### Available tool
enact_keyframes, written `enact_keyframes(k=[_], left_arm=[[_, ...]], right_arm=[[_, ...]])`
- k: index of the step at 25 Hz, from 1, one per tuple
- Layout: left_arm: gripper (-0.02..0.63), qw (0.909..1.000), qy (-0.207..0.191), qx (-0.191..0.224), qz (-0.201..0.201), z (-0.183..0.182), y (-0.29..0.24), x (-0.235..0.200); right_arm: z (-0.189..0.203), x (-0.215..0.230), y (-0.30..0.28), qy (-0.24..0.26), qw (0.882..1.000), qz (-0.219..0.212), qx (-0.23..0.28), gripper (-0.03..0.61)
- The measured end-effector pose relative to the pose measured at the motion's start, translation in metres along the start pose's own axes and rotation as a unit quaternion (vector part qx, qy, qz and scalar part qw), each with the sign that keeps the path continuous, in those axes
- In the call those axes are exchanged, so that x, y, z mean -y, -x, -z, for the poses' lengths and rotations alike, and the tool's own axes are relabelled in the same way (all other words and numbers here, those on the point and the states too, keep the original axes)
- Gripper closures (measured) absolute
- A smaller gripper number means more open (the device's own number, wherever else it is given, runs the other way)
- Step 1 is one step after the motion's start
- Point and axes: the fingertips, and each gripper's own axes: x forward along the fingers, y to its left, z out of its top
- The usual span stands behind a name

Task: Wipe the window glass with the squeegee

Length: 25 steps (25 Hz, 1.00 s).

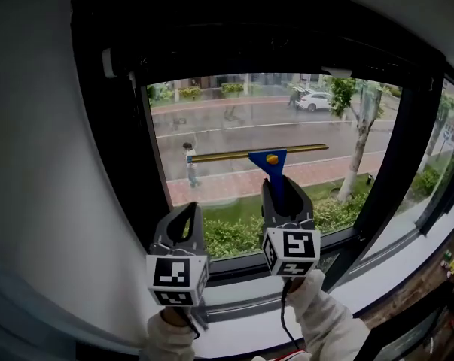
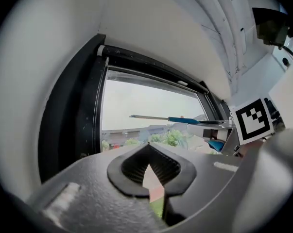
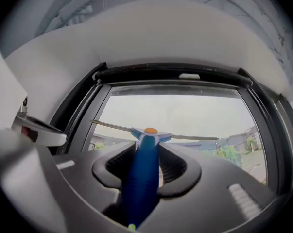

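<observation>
Mind the grip first: your right hand-held gripper point(image 1: 287, 194) is clamped on the squeegee point(image 1: 268, 159) by its slim blue handle alone, and the long blade sits well beyond the jaws, toward 12 o'clock. Any uneven drag on the window glass point(image 1: 211, 122) could, I judge, twist the handle between the ribbed pads, so that one end of the blade lifts and leaves a streak. Pressing harder to make up for that may make the handle slip lengthwise instead. None of the views shows whether the rubber edge is actually touching the pane, so a pass made too far off would wipe nothing. Watch the blade's 9 o'clock tip as well: it lies near the black window frame point(image 1: 121, 164), and a sideways drift could knock it there. Your left hand-held gripper point(image 1: 186, 215) has its jaws drawn together on nothing and hangs just beside the right one, at its 8 o'clock. A downward stroke could bring the two together.

As for the squeegee itself, its blue plastic handle widens into a triangular head with an orange stud. A thin brass-coloured bar runs from 9 to 3 o'clock across the middle of the pane, nearly level, its right end a touch higher. It reads as light and stiff.
</observation>
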Motion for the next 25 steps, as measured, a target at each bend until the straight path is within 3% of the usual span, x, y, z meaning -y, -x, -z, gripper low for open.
enact_keyframes(k=[4,9,18,25], left_arm=[[0.614,0.9996,-0.008,0.027,-0.006,-0.046,-0.025,-0.005],[0.614,0.9986,-0.035,0.038,0.002,-0.088,-0.050,-0.005],[0.614,0.9964,-0.061,0.059,0.005,-0.127,-0.071,-0.007],[0.614,0.9952,-0.070,0.068,0.002,-0.144,-0.077,-0.013]], right_arm=[[-0.060,0.006,-0.041,0.012,0.999,0.007,0.048,0.430],[-0.107,0.015,-0.074,0.031,0.996,0.017,0.082,0.430],[-0.150,0.019,-0.094,0.043,0.991,0.013,0.128,0.430],[-0.166,0.022,-0.109,0.045,0.990,0.027,0.134,0.430]])
